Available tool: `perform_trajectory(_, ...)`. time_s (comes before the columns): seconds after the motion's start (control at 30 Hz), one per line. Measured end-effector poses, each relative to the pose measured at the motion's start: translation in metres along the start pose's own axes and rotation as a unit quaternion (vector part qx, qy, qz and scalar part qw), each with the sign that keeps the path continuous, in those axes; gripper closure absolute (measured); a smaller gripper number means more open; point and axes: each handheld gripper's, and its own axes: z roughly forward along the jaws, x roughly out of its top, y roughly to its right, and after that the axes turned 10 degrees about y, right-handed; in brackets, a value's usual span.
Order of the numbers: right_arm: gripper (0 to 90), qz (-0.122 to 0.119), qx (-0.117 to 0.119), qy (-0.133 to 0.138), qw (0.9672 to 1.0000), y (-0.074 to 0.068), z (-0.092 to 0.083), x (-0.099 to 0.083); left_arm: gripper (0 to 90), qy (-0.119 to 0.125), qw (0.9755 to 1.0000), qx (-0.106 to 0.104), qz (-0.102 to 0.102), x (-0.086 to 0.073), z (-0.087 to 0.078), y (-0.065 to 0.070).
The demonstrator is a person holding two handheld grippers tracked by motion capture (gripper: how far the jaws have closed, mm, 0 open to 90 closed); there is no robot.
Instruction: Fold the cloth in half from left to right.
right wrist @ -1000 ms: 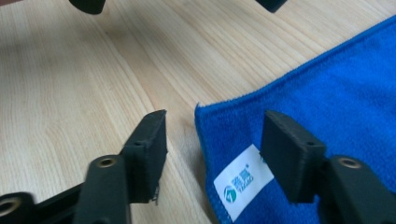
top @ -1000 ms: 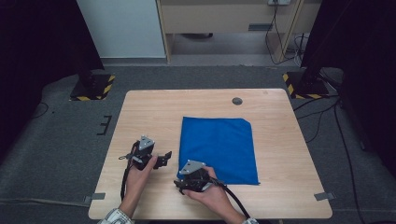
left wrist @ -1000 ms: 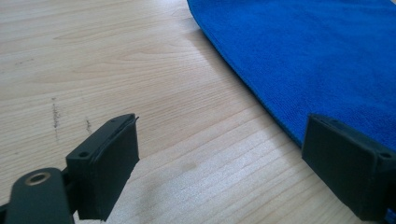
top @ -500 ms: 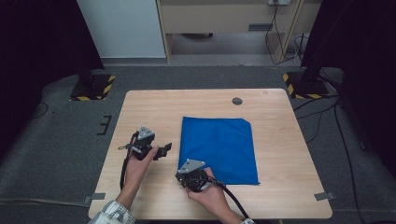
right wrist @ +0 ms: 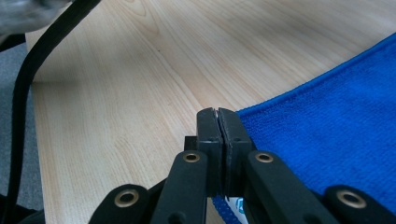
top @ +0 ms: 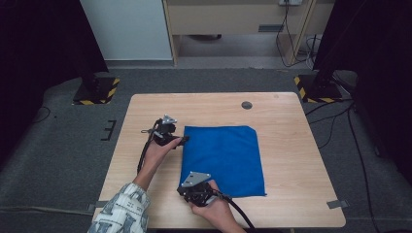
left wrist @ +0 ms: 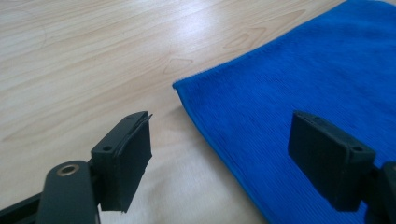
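Note:
A blue cloth (top: 223,155) lies flat on the wooden table (top: 291,121). My left gripper (top: 183,140) is at the cloth's far left corner. In the left gripper view the cloth's (left wrist: 303,70) left edge runs between the left gripper's (left wrist: 219,135) pads without touching them. These jaws have just been closing and still stand apart. At the near left corner, my right gripper (top: 184,190) is shut on the cloth. Its (right wrist: 218,112) pads meet, with the cloth's (right wrist: 336,140) hem pinched at their base.
A dark round grommet (top: 247,105) sits in the table near its far edge. Black stands with yellow-striped feet are on the floor at the far left (top: 94,92) and far right (top: 316,87). A black cable (top: 238,211) trails from the right gripper.
The left hand has moved away from the person, up to the cloth's far left corner. The right gripper's jaws have closed on the near left corner and stayed there.

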Motion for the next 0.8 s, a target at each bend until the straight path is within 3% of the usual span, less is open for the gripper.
perform_trajectory(0.2, 88.6, 0.001, -0.007, -0.006, 1.0, -0.002, 0.001, -0.003, 26.8, -0.005, 0.9999, 0.003, 0.016, 0.011, 0.019, -0.008)
perform_trajectory(0.23, 88.6, 0.002, -0.007, -0.005, 1.0, -0.002, 0.001, -0.003, 29.5, 0.011, 0.9998, 0.003, 0.016, 0.01, 0.022, -0.01)
perform_trajectory(0.3, 88.6, 0.004, -0.007, -0.003, 1.0, -0.004, 0.001, -0.004, 33.9, 0.019, 0.9998, 0.004, 0.0, 0.008, 0.025, -0.014)
perform_trajectory(0.37, 88.6, 0.003, -0.007, -0.003, 1.0, -0.004, 0.001, -0.004, 36.6, 0.011, 0.9999, 0.006, -0.002, 0.004, 0.029, -0.018)
perform_trajectory(0.43, 88.6, 0.002, -0.007, -0.004, 1.0, -0.003, 0.0, -0.004, 38.1, 0.011, 0.9998, -0.005, -0.014, 0.001, 0.031, -0.019)
perform_trajectory(0.6, 88.6, 0.006, -0.006, -0.006, 0.9999, -0.001, -0.002, -0.005, 43.9, -0.008, 0.9998, -0.007, -0.016, -0.005, 0.038, -0.021)
perform_trajectory(0.7, 88.5, 0.006, -0.005, -0.003, 1.0, -0.002, -0.003, -0.004, 53.6, -0.02, 0.9997, -0.006, -0.01, -0.006, 0.04, -0.019)
perform_trajectory(0.8, 88.5, 0.008, -0.007, 0.002, 0.9999, -0.001, -0.004, -0.004, 70.3, -0.022, 0.9994, -0.021, -0.016, -0.006, 0.04, -0.017)
